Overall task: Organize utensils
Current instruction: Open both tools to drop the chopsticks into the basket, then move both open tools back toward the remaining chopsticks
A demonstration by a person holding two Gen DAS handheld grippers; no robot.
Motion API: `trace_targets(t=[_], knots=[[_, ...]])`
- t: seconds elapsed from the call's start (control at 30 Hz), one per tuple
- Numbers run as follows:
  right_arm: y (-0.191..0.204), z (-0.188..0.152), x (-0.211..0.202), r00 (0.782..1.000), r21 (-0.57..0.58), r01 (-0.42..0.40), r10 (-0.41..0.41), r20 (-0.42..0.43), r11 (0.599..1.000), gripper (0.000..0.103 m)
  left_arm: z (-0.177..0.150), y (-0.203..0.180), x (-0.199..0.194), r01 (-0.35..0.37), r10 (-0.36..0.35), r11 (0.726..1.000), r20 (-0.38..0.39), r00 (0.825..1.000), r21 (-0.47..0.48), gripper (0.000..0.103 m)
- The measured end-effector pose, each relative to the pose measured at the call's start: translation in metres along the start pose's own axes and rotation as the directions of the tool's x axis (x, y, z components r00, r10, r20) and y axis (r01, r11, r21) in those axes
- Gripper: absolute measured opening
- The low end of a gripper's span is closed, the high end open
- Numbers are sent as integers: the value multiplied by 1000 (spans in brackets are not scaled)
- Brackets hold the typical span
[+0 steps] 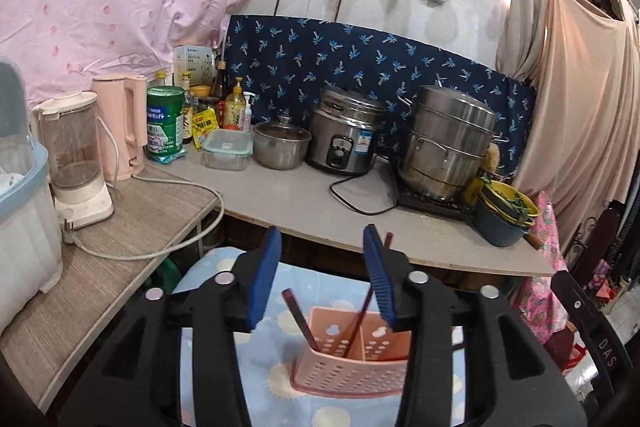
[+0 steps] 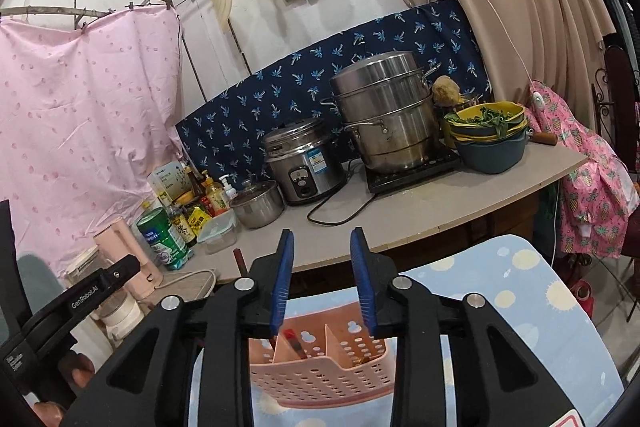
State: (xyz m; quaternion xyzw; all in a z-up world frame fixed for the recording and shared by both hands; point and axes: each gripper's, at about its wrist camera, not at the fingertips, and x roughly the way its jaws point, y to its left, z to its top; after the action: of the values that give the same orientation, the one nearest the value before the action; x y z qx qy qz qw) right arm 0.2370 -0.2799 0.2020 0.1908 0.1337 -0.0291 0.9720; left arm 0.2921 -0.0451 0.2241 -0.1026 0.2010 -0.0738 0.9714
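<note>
Below the cluttered worktop (image 1: pixel 280 203), the pink holder (image 1: pixel 352 363) keeps thin, stiff, light chopsticks (image 1: pixel 298 319), best pinched near their tops; above it both grippers' fingers (image 1: pixel 266 279) stand apart, empty.

I see a pink perforated utensil basket (image 1: pixel 352 359) upright on the blue spotted cloth, two dark red chopsticks (image 1: pixel 298 319) leaning inside.

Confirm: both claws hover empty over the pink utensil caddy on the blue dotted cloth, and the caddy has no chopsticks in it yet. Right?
Not quite. The pink utensil caddy already holds dark red chopsticks, as the left wrist view shows. The rest stands: the left claw and right claw are open with nothing between their pads, above the caddy on the blue dotted cloth.
</note>
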Motion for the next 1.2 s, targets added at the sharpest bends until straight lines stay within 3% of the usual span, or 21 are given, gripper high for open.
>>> trace_targets(t=[0.1, 0.37, 0.63, 0.87, 1.2], knots=[[1, -3, -16, 1000, 2, -15, 15, -8, 1000, 38, -6, -1, -17, 28, -28, 1000, -29, 999, 7, 61], [3, -42, -71, 995, -3, -39, 39, -89, 999, 44, -50, -8, -66, 100, -84, 990, -159, 984, 97, 62], [-4, -106, -125, 985, -44, -1, -7, -174, 999, 44, -116, 5, -106, 97, -63, 987, -251, 966, 126, 62], [-17, -163, -153, 958, -71, 43, -61, -279, 997, 44, -176, 20, -129, 64, -15, 987, -320, 947, 145, 62], [-35, -237, -174, 902, -127, 92, -137, -409, 988, 44, -245, 39, -146, 21, 45, 986, -390, 920, 164, 62]])
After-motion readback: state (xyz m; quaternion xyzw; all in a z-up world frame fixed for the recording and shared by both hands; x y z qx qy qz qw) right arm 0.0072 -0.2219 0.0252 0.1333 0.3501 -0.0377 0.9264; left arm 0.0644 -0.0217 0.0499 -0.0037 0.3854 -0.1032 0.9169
